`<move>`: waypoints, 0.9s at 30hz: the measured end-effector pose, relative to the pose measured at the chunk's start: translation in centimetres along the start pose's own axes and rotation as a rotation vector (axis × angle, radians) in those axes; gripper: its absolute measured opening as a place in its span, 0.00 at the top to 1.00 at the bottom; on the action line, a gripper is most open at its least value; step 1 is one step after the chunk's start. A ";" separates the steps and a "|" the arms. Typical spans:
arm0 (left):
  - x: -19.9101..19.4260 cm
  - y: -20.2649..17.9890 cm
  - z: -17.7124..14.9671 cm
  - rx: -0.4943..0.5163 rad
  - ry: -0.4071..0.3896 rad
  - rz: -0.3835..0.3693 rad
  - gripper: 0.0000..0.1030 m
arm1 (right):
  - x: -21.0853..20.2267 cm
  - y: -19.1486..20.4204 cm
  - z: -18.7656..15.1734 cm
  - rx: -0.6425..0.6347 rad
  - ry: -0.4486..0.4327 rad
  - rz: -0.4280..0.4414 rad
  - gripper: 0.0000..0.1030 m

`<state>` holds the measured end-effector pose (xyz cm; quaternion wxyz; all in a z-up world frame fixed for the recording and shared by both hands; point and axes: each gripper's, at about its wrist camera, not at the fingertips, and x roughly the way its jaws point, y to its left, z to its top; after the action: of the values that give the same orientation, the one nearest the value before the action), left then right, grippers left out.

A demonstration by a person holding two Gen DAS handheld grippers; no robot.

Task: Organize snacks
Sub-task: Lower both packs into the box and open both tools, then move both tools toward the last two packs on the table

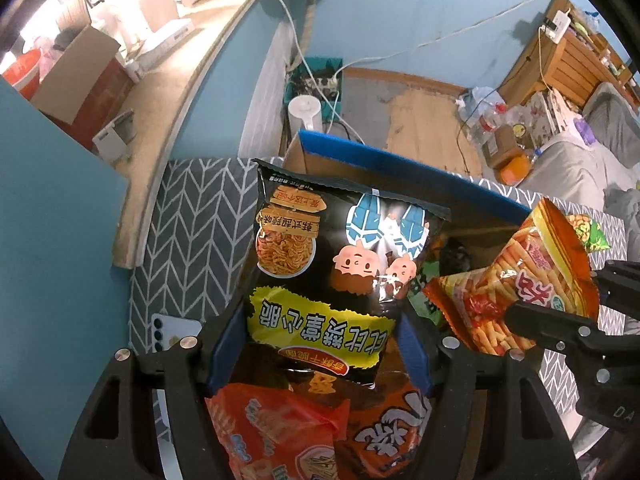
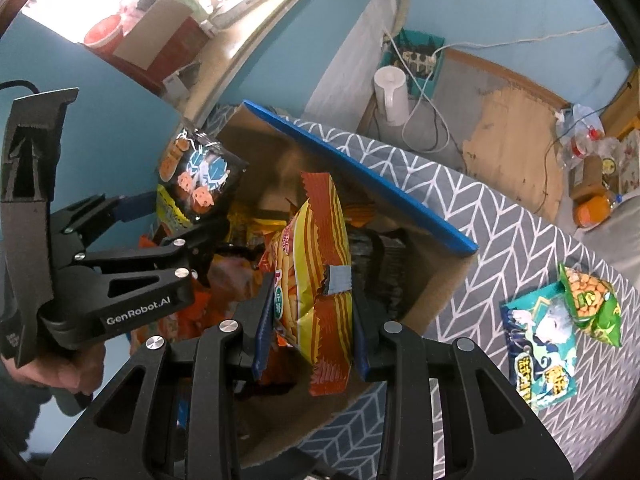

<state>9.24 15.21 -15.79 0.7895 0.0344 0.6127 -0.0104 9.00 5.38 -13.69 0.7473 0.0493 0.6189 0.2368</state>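
We carry one pack per gripper so both drop together: left gripper [image 1: 320, 356] clamps wide on the black noodle-snack bag [image 1: 332, 276], right gripper [image 2: 310, 332] pinches the orange stick-snack bag [image 2: 316, 272] narrow, both over what is probably the cardboard box [image 2: 436, 296].

Box [image 2: 436, 296] crowded with snack bags [image 1: 280, 432]

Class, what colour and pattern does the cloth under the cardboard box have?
Grey with a white chevron pattern, on the tablecloth; the right wrist view shows it best.
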 end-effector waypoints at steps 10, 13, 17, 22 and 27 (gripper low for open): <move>-1.4 0.0 -0.1 0.005 -0.029 0.000 0.17 | -0.9 0.4 0.1 -0.011 -0.019 -0.035 0.51; -1.9 0.1 -0.1 -0.017 -0.030 -0.020 0.17 | -1.6 0.0 -0.3 -0.001 -0.027 -0.041 0.49; -2.9 -0.2 -0.4 -0.047 -0.034 -0.050 0.17 | -2.6 -0.4 -0.7 -0.004 -0.045 -0.048 0.44; -4.2 -1.1 -1.0 -0.080 -0.038 -0.085 0.17 | -3.7 -1.3 -1.4 -0.009 -0.054 -0.061 0.44; -5.0 -2.8 -1.6 -0.092 -0.034 -0.097 0.17 | -4.9 -2.7 -2.3 -0.008 -0.062 -0.070 0.44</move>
<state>6.33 12.42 -11.44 0.7990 -0.0318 0.6001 -0.0209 7.03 0.44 -10.82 0.7743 0.0318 0.5956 0.2115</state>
